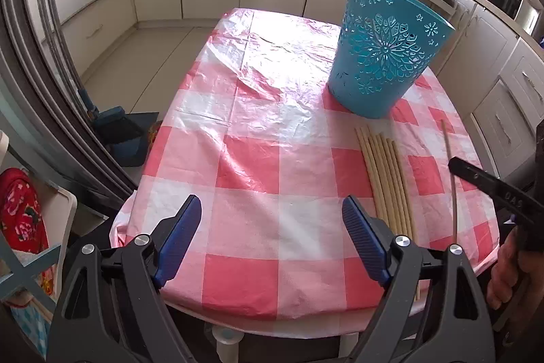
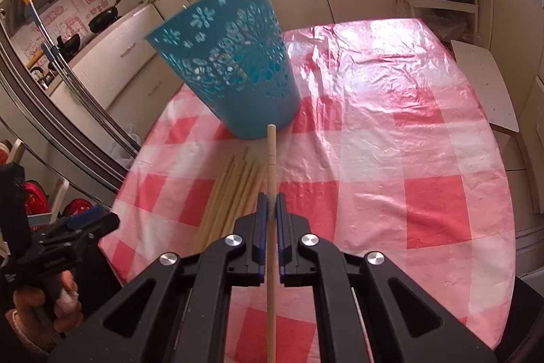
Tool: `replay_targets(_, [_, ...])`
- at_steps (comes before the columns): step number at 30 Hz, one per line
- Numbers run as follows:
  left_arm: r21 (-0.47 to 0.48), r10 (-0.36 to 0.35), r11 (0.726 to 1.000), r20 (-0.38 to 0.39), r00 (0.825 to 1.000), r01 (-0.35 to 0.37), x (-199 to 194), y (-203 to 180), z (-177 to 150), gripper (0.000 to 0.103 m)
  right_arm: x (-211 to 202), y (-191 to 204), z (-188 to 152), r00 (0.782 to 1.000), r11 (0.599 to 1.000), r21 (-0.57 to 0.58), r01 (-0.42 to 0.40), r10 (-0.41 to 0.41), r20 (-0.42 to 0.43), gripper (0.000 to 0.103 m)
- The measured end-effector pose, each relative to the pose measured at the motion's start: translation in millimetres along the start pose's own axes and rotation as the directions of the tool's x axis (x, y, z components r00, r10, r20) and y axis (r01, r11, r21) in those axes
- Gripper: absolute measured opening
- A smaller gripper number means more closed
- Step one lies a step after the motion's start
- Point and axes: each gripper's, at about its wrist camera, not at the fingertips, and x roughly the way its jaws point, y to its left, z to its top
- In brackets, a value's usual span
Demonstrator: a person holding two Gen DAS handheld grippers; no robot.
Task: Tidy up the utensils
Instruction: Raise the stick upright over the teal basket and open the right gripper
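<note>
Closest to us in the right wrist view, our right tongs (image 2: 271,204) are clamped on a single chopstick (image 2: 271,159), which runs back between the pads and pokes forward towards the foot of the blue basket (image 2: 234,80). From the left wrist view the same stick (image 1: 449,159) appears thin and lifted clear of the checked cloth, off to the right of the pile.

Our left tongs (image 1: 272,210) stand wide apart with nothing between them, hanging over the near part of the worktop (image 1: 258,131), to the left of the pile.

We judge the task barely begun. One stick is picked up but not yet dropped into the basket. The remaining chopsticks (image 1: 384,172), about seven of them, lie side by side on the cloth just in front of the basket, a little to its right in the left wrist view, with their far tips near its base. The basket stands upright on the far right part of the worktop in that view. We cannot see into it from either camera, so we cannot tell whether any sticks are already inside.

What is left, as we read it: carry the held stick to the basket's mouth, let go, then repeat for each one in the pile.
</note>
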Motion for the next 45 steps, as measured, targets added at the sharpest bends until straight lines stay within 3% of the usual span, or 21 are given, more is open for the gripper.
replay_targets(6, [-0.005,0.004,1.0,-0.019,1.0,-0.004,3.9,1.3,-5.7,0.081,-34.6,14.3,17.5,0.992,0.997,0.004,-0.072,0.071,0.106,0.006])
replay_targets(14, [0.012,-0.001,1.0,-0.015,1.0,0.001,1.5,-4.4,-5.4,0.081,-71.7,36.4,61.3,0.96,0.988,-0.037,-0.151,0.156,0.231,0.005])
replay_targets(27, [-0.015,-0.012,1.0,-0.031,0.999,0.011,8.0,1.0,-3.6,0.081,-116.8,58.7,129.0,0.907,0.969,-0.123,-0.214,0.244,0.344,0.005])
replay_targets(32, [-0.012,-0.013,1.0,-0.016,1.0,0.013,2.7,-0.1,0.5,0.081,-124.6,71.6,157.6,0.89,0.973,-0.16,-0.166,0.218,0.4,0.005])
replay_targets(38, [0.004,0.005,1.0,0.004,1.0,-0.005,-5.7,-0.9,4.7,0.081,-90.0,78.8,177.1,0.907,0.986,-0.163,-0.046,0.109,0.407,0.005])
replay_targets(45, [0.005,0.014,1.0,-0.011,1.0,-0.014,-4.5,3.0,0.1,0.081,-18.1,68.0,172.5,0.966,0.99,-0.138,0.033,0.004,0.259,0.005])
